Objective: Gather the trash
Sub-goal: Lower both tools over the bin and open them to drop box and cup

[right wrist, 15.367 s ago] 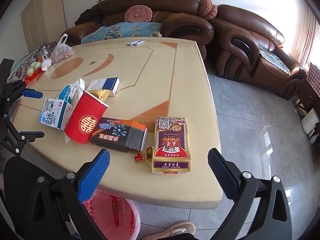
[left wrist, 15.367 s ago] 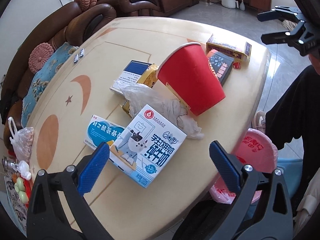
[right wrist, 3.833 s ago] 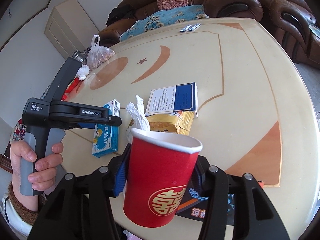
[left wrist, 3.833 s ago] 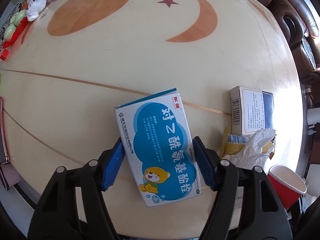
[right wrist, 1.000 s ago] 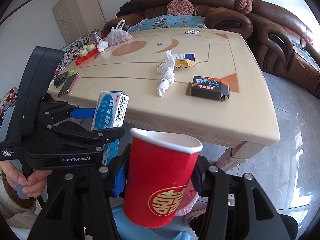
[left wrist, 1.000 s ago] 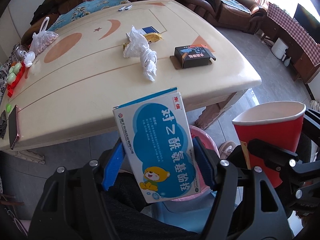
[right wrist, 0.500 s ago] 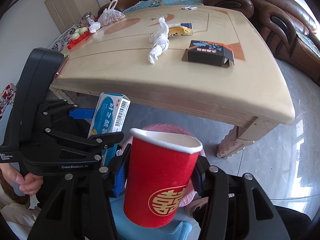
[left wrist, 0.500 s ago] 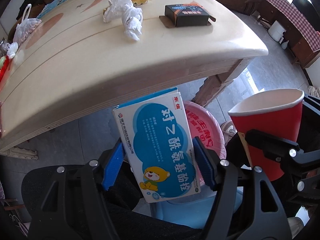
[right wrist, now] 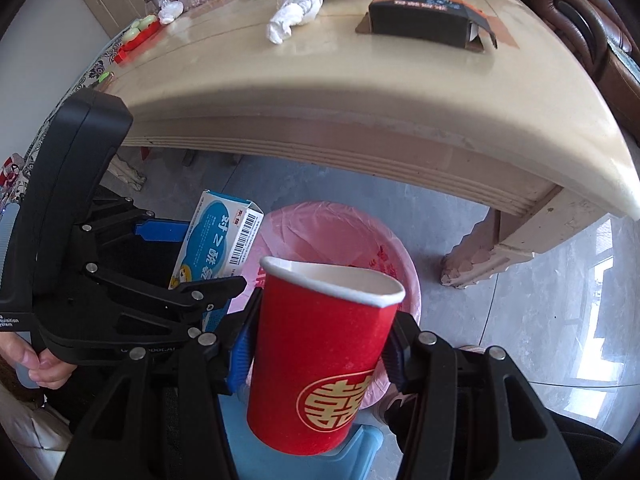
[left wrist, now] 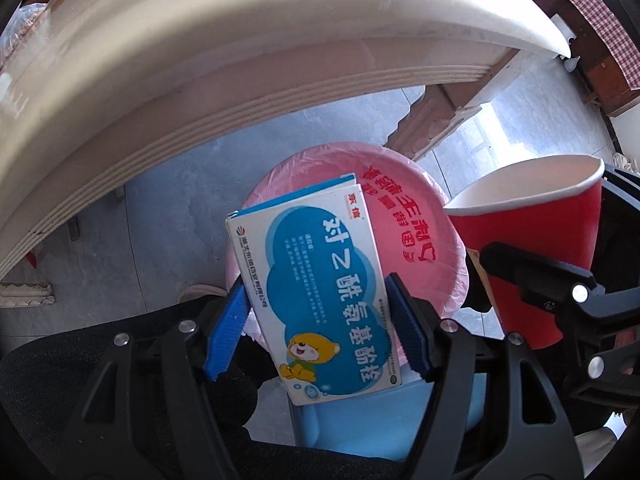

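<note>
the left claw (left wrist: 320, 328) gripped a blue medicine box (left wrist: 316, 292) at frame centre, above the pink-lined bin (left wrist: 404, 216); a red paper cup (left wrist: 536, 240) stood at right, the surface (left wrist: 240, 40) arching overhead.

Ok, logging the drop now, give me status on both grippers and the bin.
Left gripper shut on blue box. Right gripper shut on red cup. Both above pink-lined bin. Nothing in the way.

— What has been moved since the table was cluttered?
— The blue medicine box (left wrist: 320, 292) and the red paper cup (right wrist: 320, 360) have been lifted off the table (right wrist: 360, 92) and lowered below its edge, over the pink-lined bin (left wrist: 400, 208).
</note>
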A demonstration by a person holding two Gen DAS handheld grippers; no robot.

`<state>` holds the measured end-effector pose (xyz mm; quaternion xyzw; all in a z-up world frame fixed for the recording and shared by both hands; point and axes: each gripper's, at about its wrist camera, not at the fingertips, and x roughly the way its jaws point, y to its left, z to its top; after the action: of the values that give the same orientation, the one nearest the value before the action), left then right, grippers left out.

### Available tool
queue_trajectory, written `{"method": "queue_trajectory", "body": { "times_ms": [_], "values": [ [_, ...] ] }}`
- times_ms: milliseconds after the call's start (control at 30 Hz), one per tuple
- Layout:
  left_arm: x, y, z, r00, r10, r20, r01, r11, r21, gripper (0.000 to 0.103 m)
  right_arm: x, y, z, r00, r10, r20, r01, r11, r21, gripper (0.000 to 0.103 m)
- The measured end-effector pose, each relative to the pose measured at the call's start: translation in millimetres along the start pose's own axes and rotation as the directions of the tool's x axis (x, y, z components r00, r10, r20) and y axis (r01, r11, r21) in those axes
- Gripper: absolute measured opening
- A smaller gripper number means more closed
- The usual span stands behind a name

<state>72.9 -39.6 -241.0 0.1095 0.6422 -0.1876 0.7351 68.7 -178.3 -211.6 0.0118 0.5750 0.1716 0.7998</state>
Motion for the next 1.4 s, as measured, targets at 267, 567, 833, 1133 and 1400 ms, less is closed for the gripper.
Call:
{"method": "queue_trajectory", "body": {
  "times_ms": [267, 567, 833, 1133, 1400],
  "values": [
    [39.0, 3.3, 5.0, 0.997, -0.016, -0.081, 0.015, 1.000, -0.011, 0.066, 40.3, -11.1, -1.6, 0.996, 0.011, -0.089, -0.009, 1.000, 0.026, 0.051],
    [70.9, 13.5, 11.5, 0.985, -0.037, -0.169, 0.030, 0.999, -0.040, 0.066, 78.2, -22.3, -3.6, 0.984, 0.031, -0.177, -0.026, 0.999, 0.029, 0.052],
    [105.8, 22.7, 16.1, 0.960, -0.087, -0.267, 0.065, 0.994, -0.092, 0.066, 116.2, -25.5, -8.8, 0.966, 0.037, -0.256, -0.036, 0.999, 0.007, 0.052],
    [129.3, 24.6, 22.0, 0.936, -0.114, -0.332, 0.078, 0.990, -0.121, 0.066, 144.3, -20.4, -15.8, 0.947, 0.038, -0.320, -0.051, 0.998, -0.032, 0.055],
    [143.0, 28.2, 22.6, 0.918, -0.114, -0.379, 0.069, 0.989, -0.132, 0.072, 150.6, -21.6, -15.9, 0.941, 0.040, -0.336, -0.054, 0.998, -0.032, 0.066]
  ]
}}
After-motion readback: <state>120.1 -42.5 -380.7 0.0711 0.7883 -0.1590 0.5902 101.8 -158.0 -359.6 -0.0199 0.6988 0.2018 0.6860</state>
